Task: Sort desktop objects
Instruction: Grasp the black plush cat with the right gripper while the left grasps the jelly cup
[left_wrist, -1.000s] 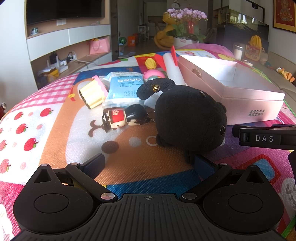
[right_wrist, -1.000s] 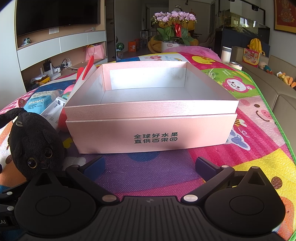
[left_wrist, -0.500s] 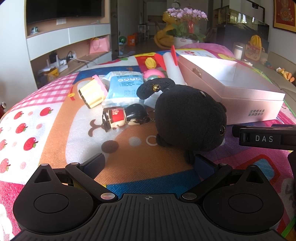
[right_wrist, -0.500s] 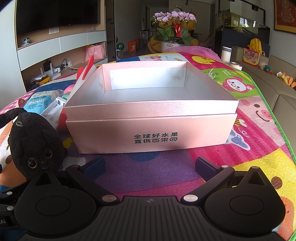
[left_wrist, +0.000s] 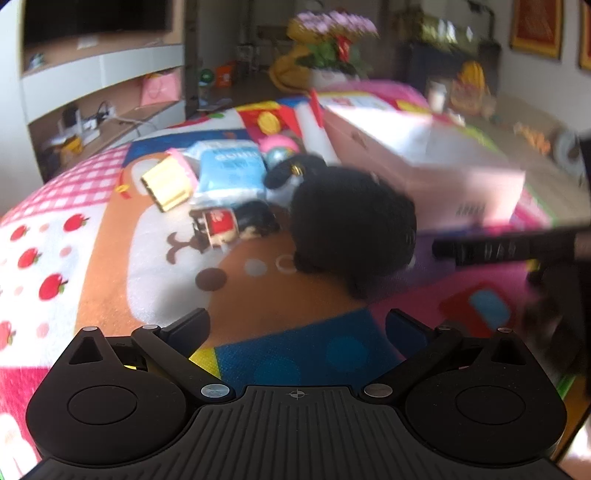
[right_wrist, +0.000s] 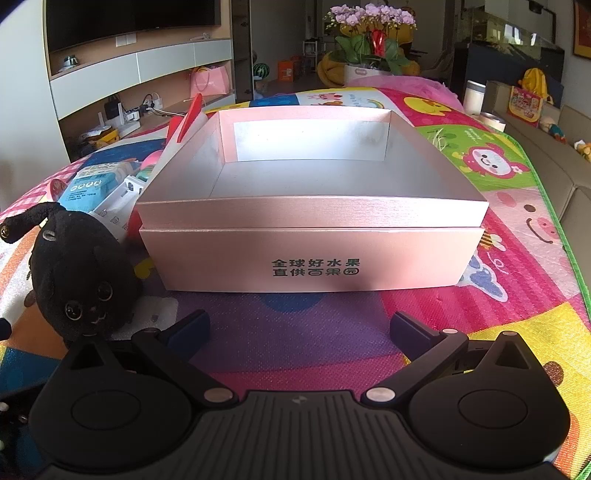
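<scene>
**My left gripper (left_wrist: 295, 325) approaching the black plush cat (left_wrist: 351, 229).**
Both my grippers stand apart and empty; the cat sits on the mat just left of the empty pink box (right_wrist: 310, 236). Risk: my blurred, moving view may misjudge the grasp, nudging the cat over.

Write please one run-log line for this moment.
left gripper: open, empty, facing black plush cat | right gripper: open, empty, facing pink box | box: nothing visible inside

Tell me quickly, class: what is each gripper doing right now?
Left gripper: open, holding nothing.
Right gripper: open, holding nothing.
</scene>
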